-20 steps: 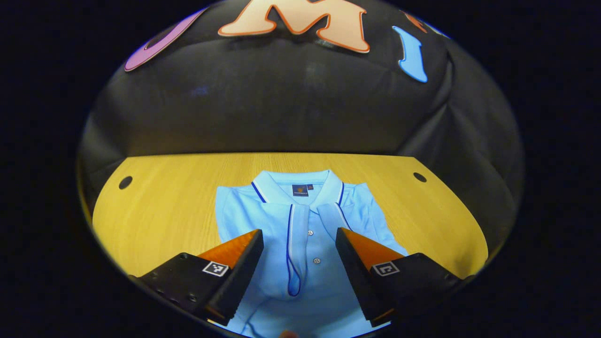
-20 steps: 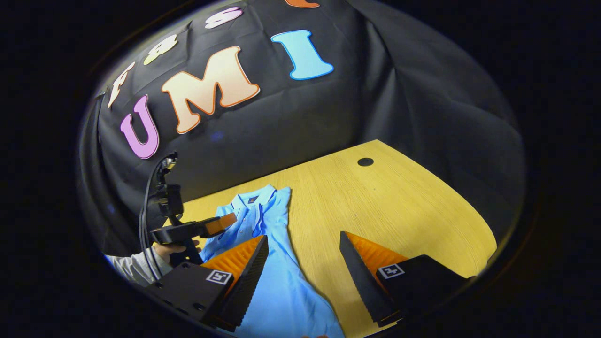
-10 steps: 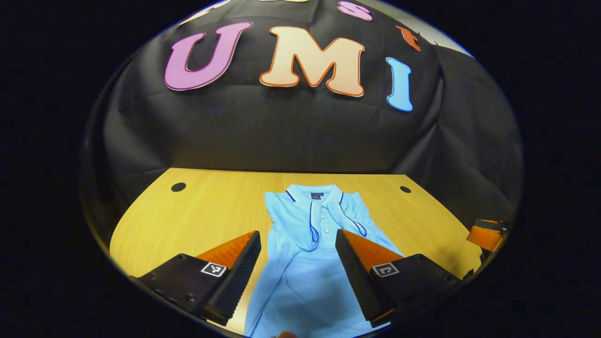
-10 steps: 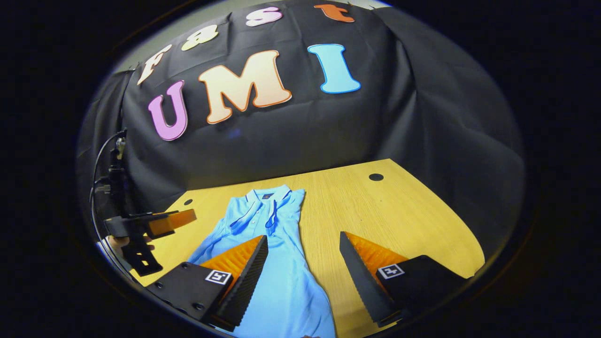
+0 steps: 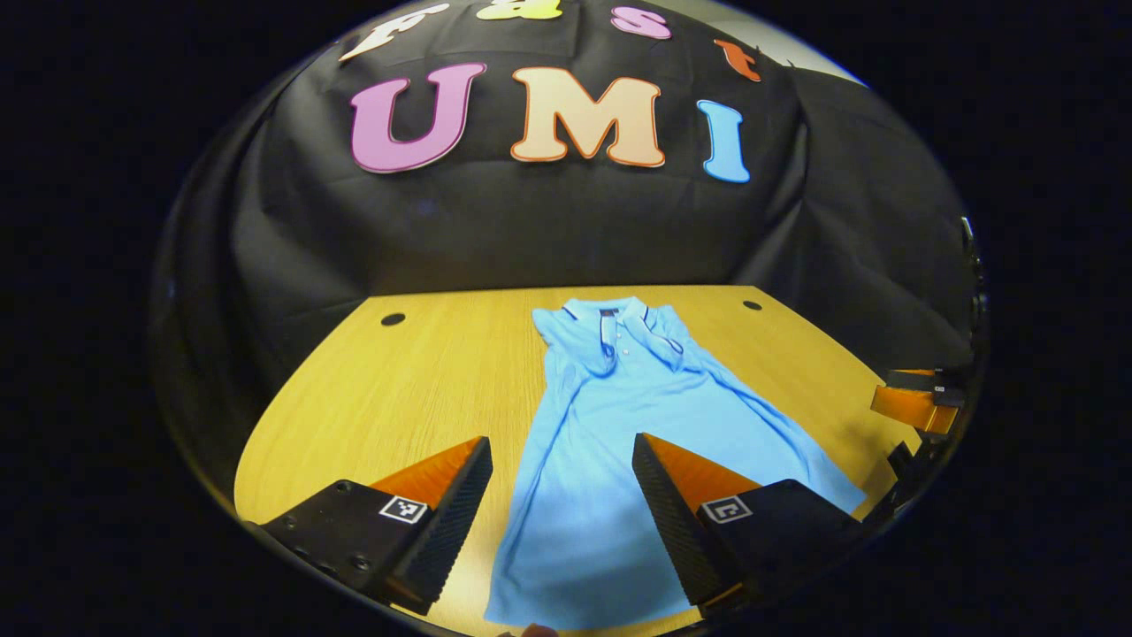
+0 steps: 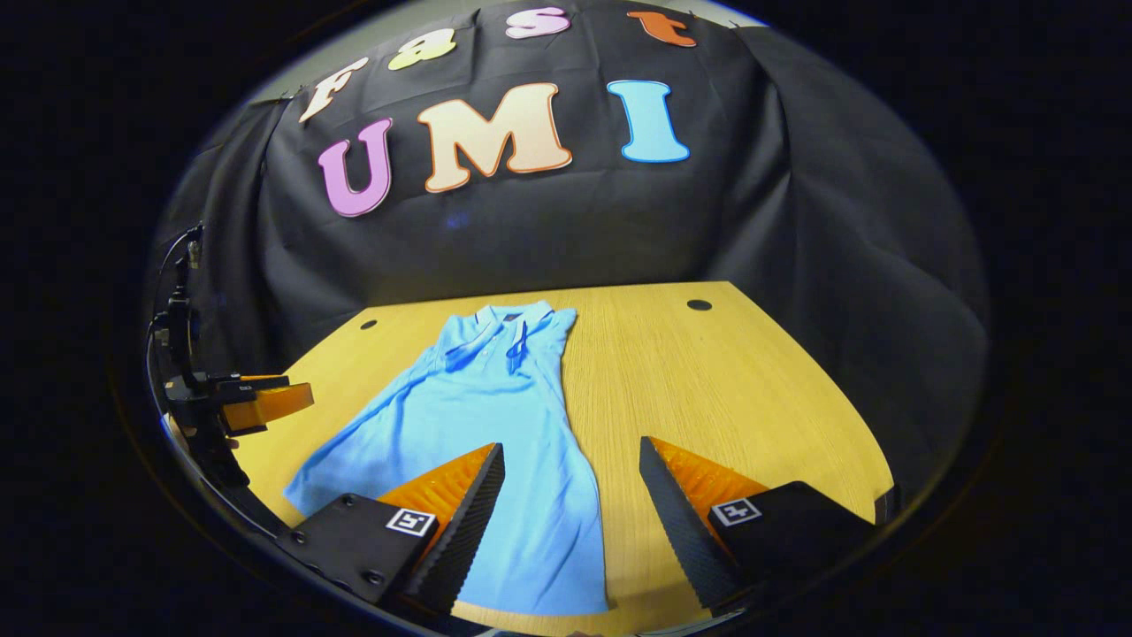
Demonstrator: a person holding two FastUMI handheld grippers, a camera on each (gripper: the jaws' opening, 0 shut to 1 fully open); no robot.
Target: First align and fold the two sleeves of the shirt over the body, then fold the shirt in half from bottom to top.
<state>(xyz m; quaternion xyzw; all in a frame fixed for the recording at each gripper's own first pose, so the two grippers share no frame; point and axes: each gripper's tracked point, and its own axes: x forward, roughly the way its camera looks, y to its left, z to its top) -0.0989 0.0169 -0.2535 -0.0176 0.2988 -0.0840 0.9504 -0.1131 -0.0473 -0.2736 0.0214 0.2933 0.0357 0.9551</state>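
Both grippers have pulled back from the shirt (image 5: 619, 442) since a second ago, so that its whole length, collar to hem, now shows in each view where earlier only the upper part did. One light blue polo shirt lies flat on the wooden table (image 5: 416, 380), collar toward the black cloth wall, hem toward the near edge, both sleeves folded in over the body. Two buttons show on the placket below the collar (image 5: 610, 311). Two dark round holes sit in the tabletop near the back edge, one at each side (image 5: 393, 318) (image 5: 752, 305).

In the left gripper view, the left gripper (image 5: 562, 495) hangs above the lower part of the shirt, fingers spread apart and gripping nothing. In the right gripper view, the right gripper (image 6: 570, 500) hangs over the shirt's hem edge and the bare wood beside it, fingers likewise spread and empty.
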